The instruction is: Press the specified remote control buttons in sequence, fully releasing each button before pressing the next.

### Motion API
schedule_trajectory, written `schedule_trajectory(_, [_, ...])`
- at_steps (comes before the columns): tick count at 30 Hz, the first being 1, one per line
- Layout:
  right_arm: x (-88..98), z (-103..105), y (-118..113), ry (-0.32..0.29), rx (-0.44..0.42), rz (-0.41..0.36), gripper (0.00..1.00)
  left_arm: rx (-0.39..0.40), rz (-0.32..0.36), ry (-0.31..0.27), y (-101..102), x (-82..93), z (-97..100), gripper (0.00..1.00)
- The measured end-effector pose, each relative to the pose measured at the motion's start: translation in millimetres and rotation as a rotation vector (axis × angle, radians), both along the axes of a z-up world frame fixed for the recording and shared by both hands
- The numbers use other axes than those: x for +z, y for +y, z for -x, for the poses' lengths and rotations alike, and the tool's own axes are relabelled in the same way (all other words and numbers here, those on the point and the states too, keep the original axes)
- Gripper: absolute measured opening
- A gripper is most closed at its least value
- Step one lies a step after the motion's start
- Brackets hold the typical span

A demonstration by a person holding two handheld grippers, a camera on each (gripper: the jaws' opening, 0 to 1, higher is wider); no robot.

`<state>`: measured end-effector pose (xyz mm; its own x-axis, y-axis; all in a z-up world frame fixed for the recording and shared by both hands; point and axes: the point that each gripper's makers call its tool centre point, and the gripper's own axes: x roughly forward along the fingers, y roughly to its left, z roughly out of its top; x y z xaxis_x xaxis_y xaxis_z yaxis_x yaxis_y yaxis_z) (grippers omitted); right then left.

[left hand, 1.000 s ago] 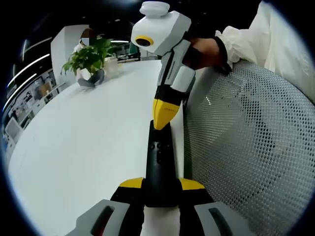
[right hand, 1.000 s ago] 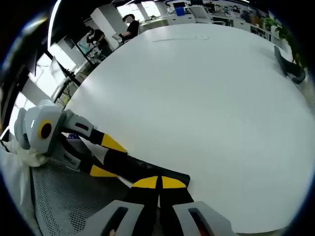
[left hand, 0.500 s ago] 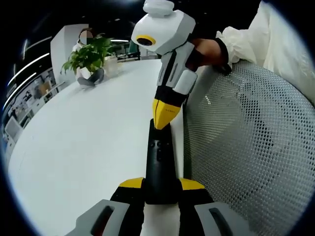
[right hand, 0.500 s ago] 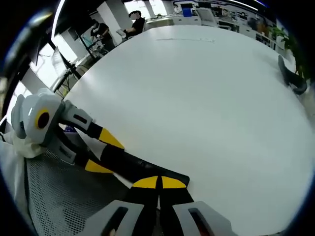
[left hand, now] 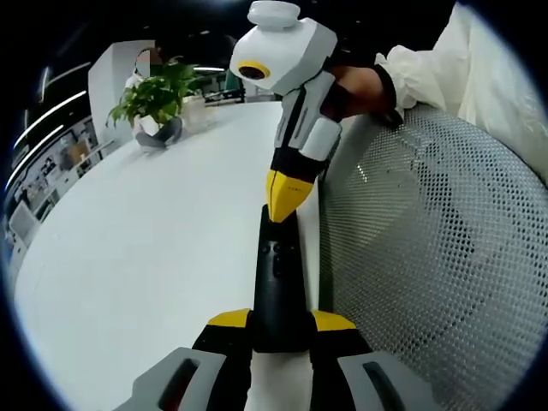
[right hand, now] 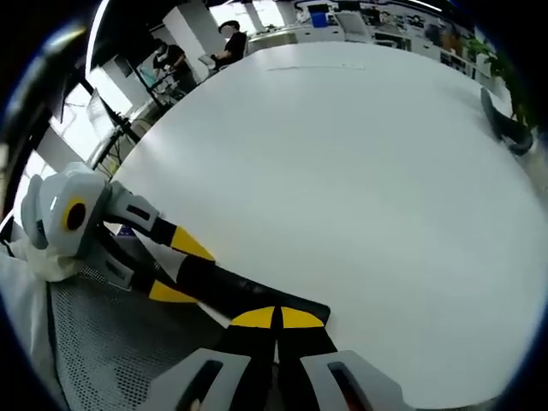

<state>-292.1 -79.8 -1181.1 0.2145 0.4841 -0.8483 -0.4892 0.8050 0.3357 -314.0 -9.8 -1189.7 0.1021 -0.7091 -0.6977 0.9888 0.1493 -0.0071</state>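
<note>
Left gripper view: your left gripper (left hand: 278,321) clamps its yellow-tipped jaws on the near end of the black remote control (left hand: 278,287), held out over the edge of the white table (left hand: 154,248). Your right gripper (left hand: 281,205), jaws pressed together, sets its tip on the remote's far end. A potted plant (left hand: 154,103) stands well beyond; a mesh chair back (left hand: 428,257) sits alongside.

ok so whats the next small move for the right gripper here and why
Probably lift the right gripper straight off the remote. Its shut yellow jaws sit tip-down on the remote's far end, and each button needs a full release before the next press. The left gripper holds the remote steady.
</note>
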Motion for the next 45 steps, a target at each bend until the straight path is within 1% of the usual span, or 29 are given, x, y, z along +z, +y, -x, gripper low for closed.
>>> schedule_trajectory(3, [0.7, 0.0, -1.0, 0.005, -0.007, 0.002, 0.0, -0.003, -0.001, -0.001, -2.2, -0.5, 0.6, 0.25])
schedule_trajectory(5, [2.3, -1.0, 2.1, -0.017, 0.0, -0.004, 0.0, -0.01, 0.001, -0.001, -4.6, -1.3, 2.3, 0.25])
schedule_trajectory(8, [2.9, -1.6, 5.7, -0.049, 0.03, 0.013, 0.0, -0.02, 0.007, -0.005, -8.2, -1.0, 4.2, 0.25])
schedule_trajectory(11, [2.6, 0.9, 11.8, -0.041, 0.047, -0.003, 0.0, -0.019, 0.01, -0.005, -7.7, -1.1, 4.0, 0.25])
schedule_trajectory(12, [1.3, 1.4, 12.8, -0.041, 0.054, 0.002, 0.0, -0.018, 0.01, -0.003, -8.0, -1.3, 3.6, 0.25])
schedule_trajectory(13, [-2.2, 3.3, 10.7, -0.032, 0.065, 0.026, 0.0, -0.018, 0.01, -0.002, -7.7, -1.2, 3.8, 0.25])
schedule_trajectory(14, [-0.8, 2.3, 12.4, -0.042, 0.063, 0.014, 0.0, -0.018, 0.01, -0.002, -7.9, -1.3, 3.6, 0.25])
schedule_trajectory(17, [-0.3, 2.3, 11.3, -0.042, 0.061, 0.019, 0.0, -0.018, 0.012, -0.003, -7.7, -1.1, 3.6, 0.25])
schedule_trajectory(25, [-0.3, 1.4, 11.2, -0.025, 0.032, -0.006, 0.0, -0.017, 0.017, -0.003, -7.8, -0.7, 3.4, 0.25])
schedule_trajectory(37, [-1.4, 0.7, 10.5, -0.059, 0.061, 0.001, 0.0, -0.015, 0.021, -0.006, -8.4, 0.0, 3.0, 0.25])
schedule_trajectory(45, [-0.6, -0.3, 10.1, -0.039, 0.02, -0.025, 0.0, -0.015, 0.018, -0.007, -8.5, 0.4, 3.0, 0.25])
